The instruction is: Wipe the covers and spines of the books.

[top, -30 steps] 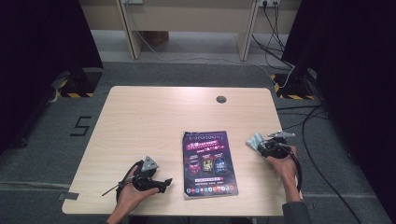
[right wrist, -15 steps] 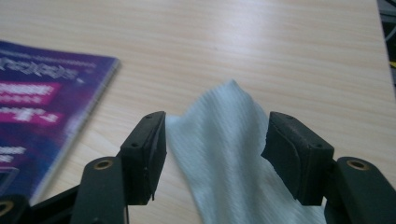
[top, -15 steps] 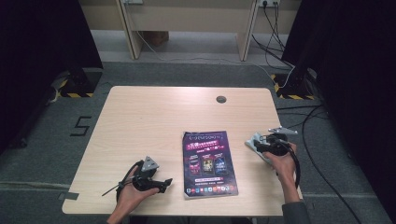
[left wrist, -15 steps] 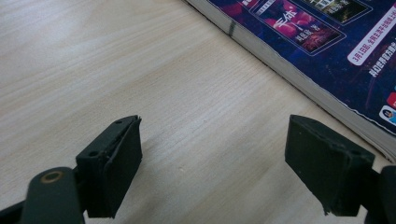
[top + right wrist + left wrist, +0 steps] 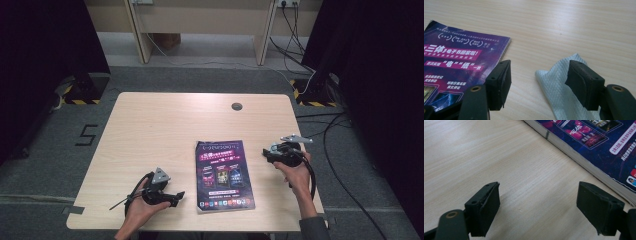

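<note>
Two grippers sit over the wooden table [image 5: 150,130], one on each side of a purple magazine [image 5: 223,172] lying flat near the front edge. Since a second ago the right gripper [image 5: 537,82] has lifted a little and drawn slightly away from the spot where it was, and its jaws have just been opening; they now stand well apart with nothing pressed between them. A white paper towel [image 5: 559,87] lies on the table under and just beyond the right-hand jaw in the right gripper view, just beside the magazine's corner. In the high view the right gripper [image 5: 280,152] covers the towel, so its outline there is hard to make out, and the lower end of it is cut off by the jaw in the right gripper view. The left gripper [image 5: 537,207] has kept its place near the magazine's lower left edge, jaws wide apart over bare wood. Small print on the magazine cover is too fine to read from above.
</note>
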Action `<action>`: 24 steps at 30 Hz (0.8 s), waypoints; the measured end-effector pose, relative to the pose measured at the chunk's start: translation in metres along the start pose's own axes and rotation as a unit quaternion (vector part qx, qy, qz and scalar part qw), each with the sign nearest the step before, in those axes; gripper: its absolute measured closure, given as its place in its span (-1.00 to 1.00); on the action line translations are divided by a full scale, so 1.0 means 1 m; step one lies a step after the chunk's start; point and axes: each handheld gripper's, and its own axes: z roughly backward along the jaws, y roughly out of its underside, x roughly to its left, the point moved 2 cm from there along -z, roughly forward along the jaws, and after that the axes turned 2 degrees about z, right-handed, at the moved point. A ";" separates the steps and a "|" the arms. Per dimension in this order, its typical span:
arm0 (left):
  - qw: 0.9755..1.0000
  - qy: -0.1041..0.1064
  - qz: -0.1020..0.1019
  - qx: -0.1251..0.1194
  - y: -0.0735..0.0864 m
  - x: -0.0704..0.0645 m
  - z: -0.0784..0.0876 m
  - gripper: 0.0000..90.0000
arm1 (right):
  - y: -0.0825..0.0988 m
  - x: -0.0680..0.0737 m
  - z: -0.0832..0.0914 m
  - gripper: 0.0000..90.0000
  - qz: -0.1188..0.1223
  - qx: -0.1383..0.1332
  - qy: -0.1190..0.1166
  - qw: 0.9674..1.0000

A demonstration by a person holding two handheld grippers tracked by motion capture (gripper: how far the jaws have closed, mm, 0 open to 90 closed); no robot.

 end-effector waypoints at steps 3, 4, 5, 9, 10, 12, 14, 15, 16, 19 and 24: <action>1.000 0.000 0.001 0.000 0.000 0.000 0.000 -0.59 | 0.000 0.002 -0.001 -0.22 0.000 0.004 0.002 1.000; 1.000 0.000 0.000 0.000 0.000 0.000 0.000 -0.59 | 0.001 0.003 -0.002 -0.22 0.000 0.005 0.001 1.000; 1.000 0.001 0.000 0.000 0.000 0.000 0.000 -0.59 | 0.000 0.004 -0.002 -0.22 0.000 0.006 0.000 1.000; 1.000 0.001 0.000 0.000 0.000 -0.001 0.000 -0.59 | 0.001 0.010 -0.005 -0.23 0.008 0.010 -0.006 1.000; 1.000 0.001 -0.001 0.000 0.000 -0.001 0.000 -0.59 | 0.001 0.013 -0.007 -0.23 0.011 0.013 -0.010 1.000; 1.000 0.000 0.000 0.000 0.000 -0.001 -0.001 -0.59 | 0.001 0.018 -0.010 -0.23 0.017 0.016 -0.017 1.000; 1.000 0.001 -0.001 0.000 0.000 -0.001 -0.001 -0.59 | 0.002 0.025 -0.012 -0.23 0.026 0.021 -0.025 0.999; 1.000 0.001 -0.001 0.000 0.000 -0.001 -0.001 -0.59 | 0.002 0.026 -0.013 -0.23 0.030 0.023 -0.028 0.999; 1.000 0.001 -0.001 0.000 0.000 -0.001 -0.001 -0.59 | 0.002 0.029 -0.015 -0.22 0.033 0.025 -0.030 0.999; 1.000 0.001 -0.001 0.000 0.000 -0.001 -0.001 -0.59 | 0.004 0.034 -0.020 -0.22 0.040 0.030 -0.033 0.998; 1.000 0.002 -0.001 -0.002 0.000 -0.002 -0.001 -0.59 | 0.007 0.041 -0.025 -0.21 0.045 0.039 -0.043 0.997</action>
